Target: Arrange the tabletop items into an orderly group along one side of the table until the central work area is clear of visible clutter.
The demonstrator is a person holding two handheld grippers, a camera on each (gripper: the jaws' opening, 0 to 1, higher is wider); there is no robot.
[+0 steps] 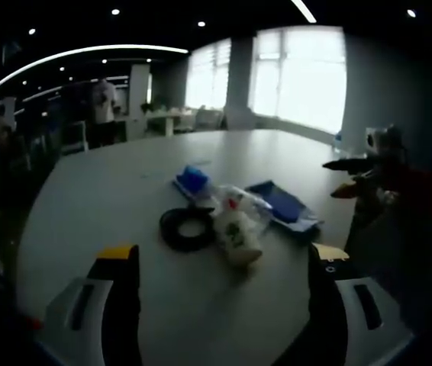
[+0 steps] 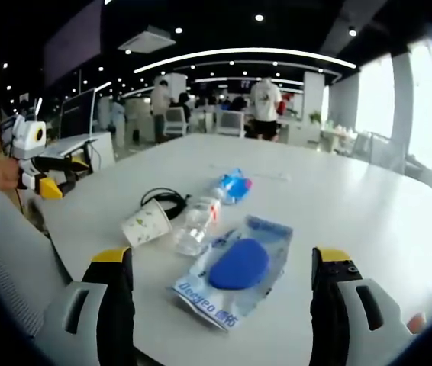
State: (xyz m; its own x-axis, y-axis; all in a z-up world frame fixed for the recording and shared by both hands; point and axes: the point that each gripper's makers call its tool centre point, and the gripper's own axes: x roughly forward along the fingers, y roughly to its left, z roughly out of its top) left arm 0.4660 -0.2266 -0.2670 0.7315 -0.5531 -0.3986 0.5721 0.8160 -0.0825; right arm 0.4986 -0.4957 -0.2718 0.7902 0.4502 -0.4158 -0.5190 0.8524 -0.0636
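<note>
Table [image 2: 369,206]: large, pale, rounded; clutter bunched mid-surface, none yet along an edge.

Blue-and-clear packet [image 2: 236,268]: largest item. In the right gripper view it lies at 12 o'clock between the right gripper [image 2: 224,290] fingers, long axis running 1 to 7 o'clock. Nearest thing to either gripper.

Clear bottle [image 2: 194,225] on its side at 11 o'clock, just beside the packet; paper cup [image 2: 146,223] on its side at 10 o'clock; black cable coil [image 2: 169,198] behind the cup; small blue pack [image 2: 235,185] farthest.

Left gripper [image 1: 224,286]: cup and coil ahead at 12 o'clock, apart from the fingers.

Both pairs of fingers spread wide, holding nothing. Judgement: right gripper is better placed, packet first.
</note>
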